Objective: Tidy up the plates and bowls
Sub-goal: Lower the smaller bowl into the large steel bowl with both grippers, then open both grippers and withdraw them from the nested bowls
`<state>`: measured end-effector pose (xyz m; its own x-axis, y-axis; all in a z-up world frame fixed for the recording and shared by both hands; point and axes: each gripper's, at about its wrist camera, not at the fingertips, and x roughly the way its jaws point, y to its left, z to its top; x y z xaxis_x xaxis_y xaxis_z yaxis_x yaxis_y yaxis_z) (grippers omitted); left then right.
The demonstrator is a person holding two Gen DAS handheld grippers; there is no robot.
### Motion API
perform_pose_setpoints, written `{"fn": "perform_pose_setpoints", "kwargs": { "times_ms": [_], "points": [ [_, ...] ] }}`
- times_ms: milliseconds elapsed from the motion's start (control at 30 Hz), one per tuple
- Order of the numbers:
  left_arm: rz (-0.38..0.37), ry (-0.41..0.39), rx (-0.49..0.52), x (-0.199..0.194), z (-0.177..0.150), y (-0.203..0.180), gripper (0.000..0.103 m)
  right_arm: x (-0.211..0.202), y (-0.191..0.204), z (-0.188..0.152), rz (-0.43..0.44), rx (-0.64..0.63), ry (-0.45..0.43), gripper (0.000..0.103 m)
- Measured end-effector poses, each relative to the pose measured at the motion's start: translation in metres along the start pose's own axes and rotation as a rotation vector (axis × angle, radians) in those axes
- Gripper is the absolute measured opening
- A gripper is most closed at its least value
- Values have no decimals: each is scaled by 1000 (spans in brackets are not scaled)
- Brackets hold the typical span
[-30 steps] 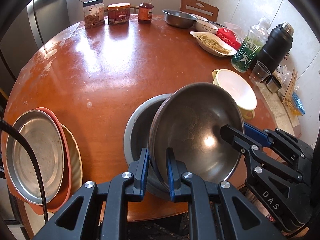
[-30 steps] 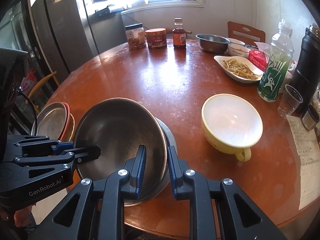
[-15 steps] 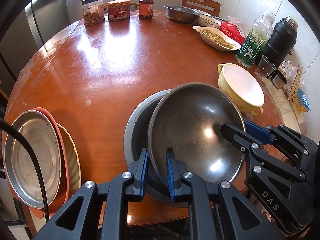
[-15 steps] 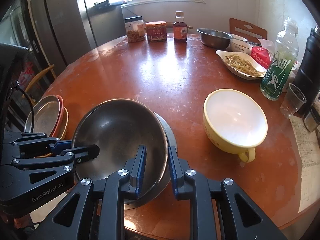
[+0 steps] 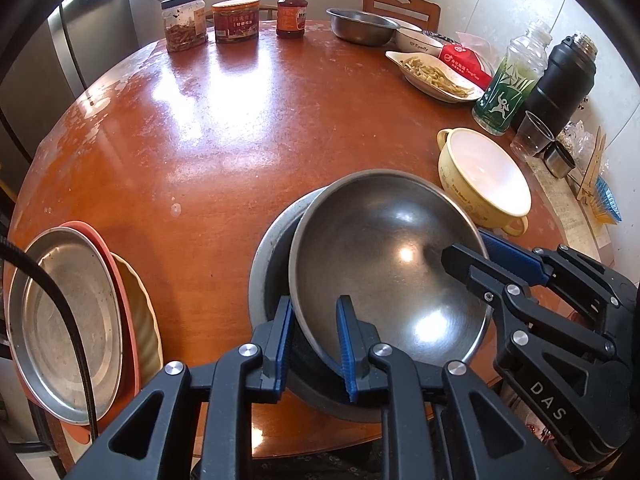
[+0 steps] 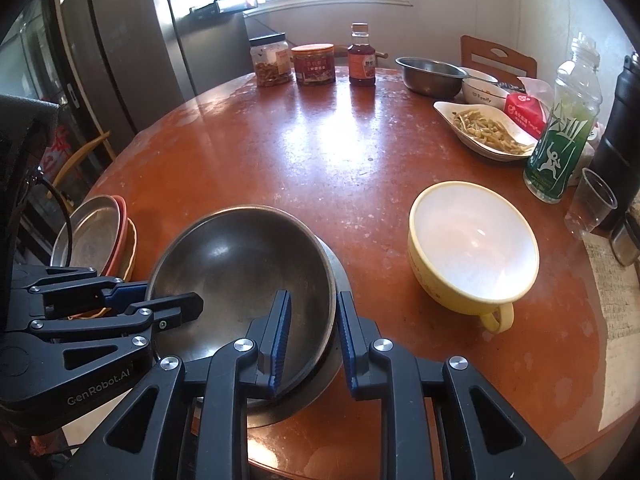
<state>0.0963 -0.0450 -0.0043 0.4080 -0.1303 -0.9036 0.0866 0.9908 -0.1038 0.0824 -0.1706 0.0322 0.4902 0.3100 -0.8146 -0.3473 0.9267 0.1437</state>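
Note:
A dark steel bowl sits nested in a larger grey steel bowl at the table's near edge. My left gripper has its jaws apart astride the dark bowl's left rim. My right gripper has its jaws apart astride the right rim of the same bowl. The right gripper also shows at the right in the left wrist view. A yellow bowl with handles stands empty to the right. A stack of plates with a steel plate on top lies at the left edge.
At the back of the round wooden table stand two jars, a sauce bottle, a steel bowl, a dish of food. A green bottle, black flask and plastic cup stand at the right.
The dark bowl has come down and settled level into the grey bowl. Both grippers' jaws have opened a little around its rim.

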Motion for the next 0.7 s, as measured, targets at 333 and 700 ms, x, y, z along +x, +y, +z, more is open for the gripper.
{"fn": "perform_pose_setpoints", "kwargs": {
  "times_ms": [333, 700],
  "points": [
    [-9, -21, -5, -7, 3, 4, 27, -3, 1, 4, 4, -3, -11, 25],
    [-3, -62, -21, -20, 4, 7, 36, -6, 1, 7, 6, 2, -28, 31]
  ]
}}
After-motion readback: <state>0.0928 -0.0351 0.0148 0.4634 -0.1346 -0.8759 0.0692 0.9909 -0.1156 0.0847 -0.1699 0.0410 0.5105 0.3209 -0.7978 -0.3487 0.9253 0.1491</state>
